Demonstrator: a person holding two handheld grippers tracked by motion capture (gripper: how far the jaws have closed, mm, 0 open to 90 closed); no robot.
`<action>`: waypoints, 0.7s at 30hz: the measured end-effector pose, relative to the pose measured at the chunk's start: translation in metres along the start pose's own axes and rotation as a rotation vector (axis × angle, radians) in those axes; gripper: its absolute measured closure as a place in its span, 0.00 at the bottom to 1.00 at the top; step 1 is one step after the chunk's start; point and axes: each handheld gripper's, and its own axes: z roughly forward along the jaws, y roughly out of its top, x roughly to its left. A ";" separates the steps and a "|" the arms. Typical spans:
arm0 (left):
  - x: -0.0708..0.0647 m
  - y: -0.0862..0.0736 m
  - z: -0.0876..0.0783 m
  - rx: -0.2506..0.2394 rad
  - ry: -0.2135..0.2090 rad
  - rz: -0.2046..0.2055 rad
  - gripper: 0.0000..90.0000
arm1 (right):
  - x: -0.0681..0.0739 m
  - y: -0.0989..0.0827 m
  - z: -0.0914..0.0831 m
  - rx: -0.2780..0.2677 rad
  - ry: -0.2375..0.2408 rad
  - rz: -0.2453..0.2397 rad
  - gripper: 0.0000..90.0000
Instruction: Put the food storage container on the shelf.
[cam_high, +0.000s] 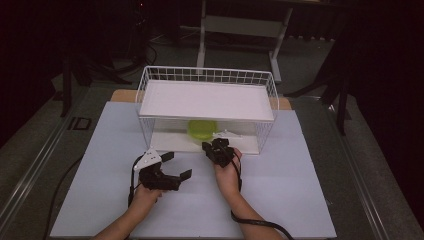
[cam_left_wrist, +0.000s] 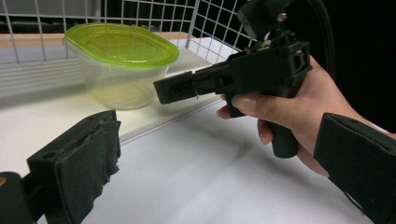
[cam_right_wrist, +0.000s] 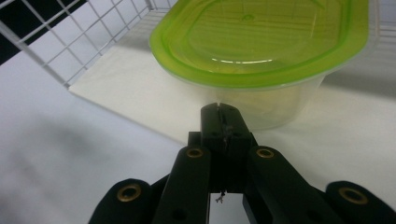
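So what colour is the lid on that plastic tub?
Bright yellow-green; the lid sits on a clear tub, and shows best in the right gripper view.

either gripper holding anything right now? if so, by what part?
Nothing is held. The left gripper is open over the table; the right gripper is shut and empty, just short of the green-lidded container.

The container (cam_right_wrist: 261, 100) looks like clear, slightly cloudy plastic, with a glossy translucent green plastic lid (cam_right_wrist: 261, 37) that catches a streak of light. The rack (cam_high: 207, 107) around it is thin white coated wire, its shelves (cam_high: 205, 100) smooth matt white board. The counter (cam_high: 280, 200) is covered in a matt, smooth pale sheet. The right gripper (cam_right_wrist: 219, 114) is matt black hard plastic with brass-coloured rivets. The left gripper (cam_left_wrist: 219, 182) carries rough, frayed black padding on its fingers (cam_left_wrist: 88, 163), at 8 o'clock in its view.
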 end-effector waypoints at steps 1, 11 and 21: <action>0.000 0.000 0.000 -0.001 -0.002 -0.002 0.02 | 0.000 0.001 0.002 0.003 -0.007 -0.003 1.00; -0.002 0.003 0.003 0.005 -0.003 0.037 0.02 | 0.005 0.000 -0.005 0.007 -0.007 -0.026 0.99; -0.008 0.012 -0.004 -0.019 -0.047 0.100 0.02 | 0.012 -0.010 -0.035 -0.024 0.019 -0.077 0.76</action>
